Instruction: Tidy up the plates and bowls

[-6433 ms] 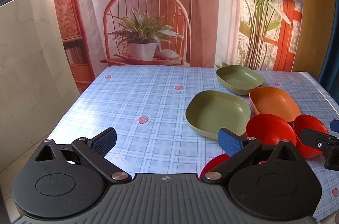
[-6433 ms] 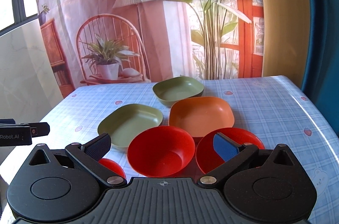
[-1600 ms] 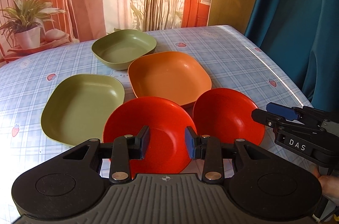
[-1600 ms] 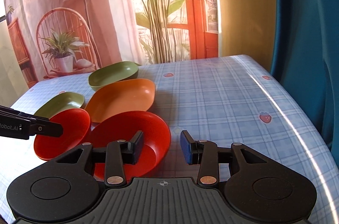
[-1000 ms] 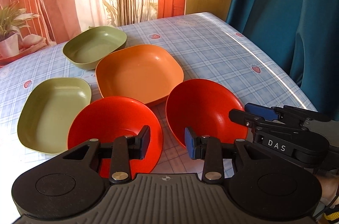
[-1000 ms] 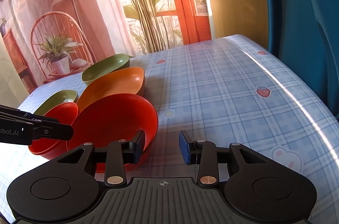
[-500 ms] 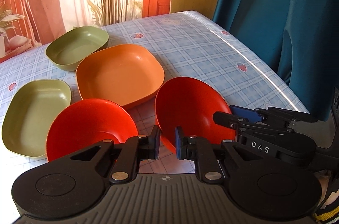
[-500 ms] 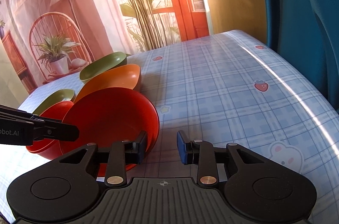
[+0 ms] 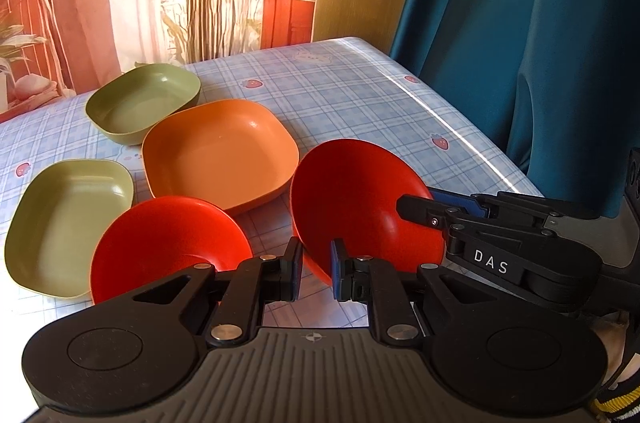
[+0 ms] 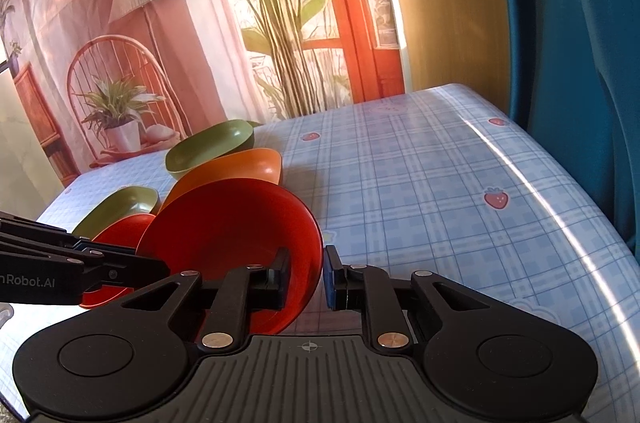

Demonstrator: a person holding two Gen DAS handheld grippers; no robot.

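Two red bowls stand at the near edge of the table. The right red bowl is tipped up on its side. My left gripper is shut on its near left rim. My right gripper has one finger inside the bowl and one outside, and its jaws are closing onto the right rim. The other red bowl rests flat to the left. Behind them lie an orange dish and two green dishes.
The blue checked table stretches bare to the right of the dishes, up to its right edge. A teal curtain hangs close beyond that edge. A printed backdrop stands behind the table.
Both pairs of jaws narrowed onto the right red bowl's rim, the left first. That bowl tipped up from lying flat. Both hands barely shifted.
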